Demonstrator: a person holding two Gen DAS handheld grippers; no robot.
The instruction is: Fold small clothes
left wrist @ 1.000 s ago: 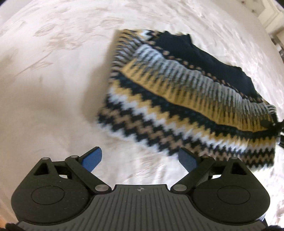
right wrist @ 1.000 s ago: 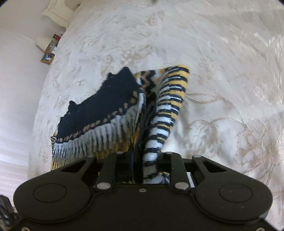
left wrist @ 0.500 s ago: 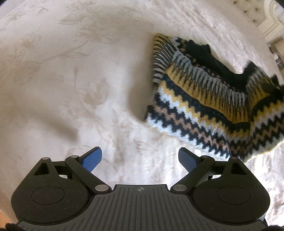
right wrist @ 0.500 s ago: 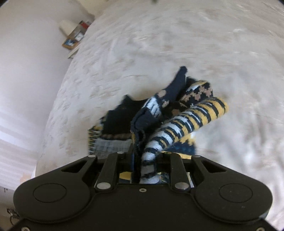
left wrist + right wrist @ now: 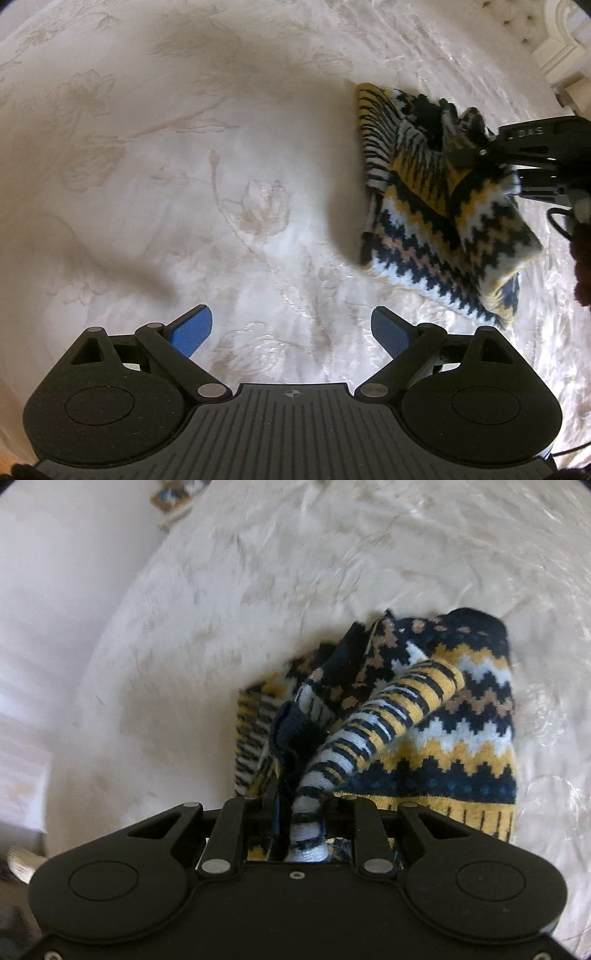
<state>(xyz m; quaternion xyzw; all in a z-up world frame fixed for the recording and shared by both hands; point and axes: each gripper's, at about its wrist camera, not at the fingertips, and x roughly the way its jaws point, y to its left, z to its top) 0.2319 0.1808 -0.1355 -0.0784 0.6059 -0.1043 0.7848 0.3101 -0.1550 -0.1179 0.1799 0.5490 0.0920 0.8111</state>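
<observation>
A small knitted sweater (image 5: 436, 229) with navy, yellow, white and tan zigzag bands lies partly folded on the cream bedspread (image 5: 184, 166), at the right of the left wrist view. My left gripper (image 5: 291, 328) is open and empty, above bare bedspread to the left of the sweater. My right gripper (image 5: 301, 812) is shut on a bunched edge of the sweater (image 5: 424, 716) and holds it over the rest of the garment. It also shows in the left wrist view (image 5: 476, 155), reaching in from the right.
The bedspread has an embossed flower pattern and fills both views. A white headboard (image 5: 565, 44) is at the far top right. In the right wrist view the bed edge and a pale floor (image 5: 55, 627) lie to the left, with small items (image 5: 173, 494) at the top.
My right gripper has carried the held sweater edge over the garment, so the sweater now looks narrower and doubled. My left gripper has drawn away to the left, still open.
</observation>
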